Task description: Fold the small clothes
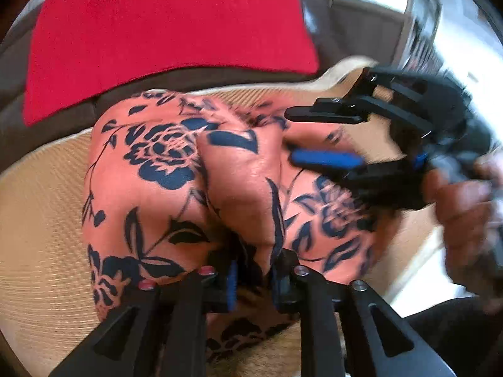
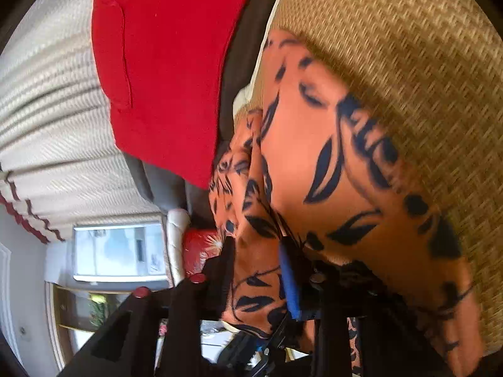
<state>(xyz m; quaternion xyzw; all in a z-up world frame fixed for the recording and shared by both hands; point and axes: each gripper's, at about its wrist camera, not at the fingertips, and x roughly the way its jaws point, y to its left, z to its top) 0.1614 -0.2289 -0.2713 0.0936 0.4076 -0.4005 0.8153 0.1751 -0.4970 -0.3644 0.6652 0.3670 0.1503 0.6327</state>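
Observation:
An orange garment with a dark blue flower print lies bunched on a woven tan mat. My left gripper is shut on a raised fold of the garment at its near edge. My right gripper comes in from the right with its jaws apart around the garment's far right edge; in the right wrist view a fold of the garment sits between its fingers. A red cloth lies beyond the mat.
The red cloth rests on a dark sofa surface. A cream ribbed throw and a window show in the right wrist view. The mat extends around the garment.

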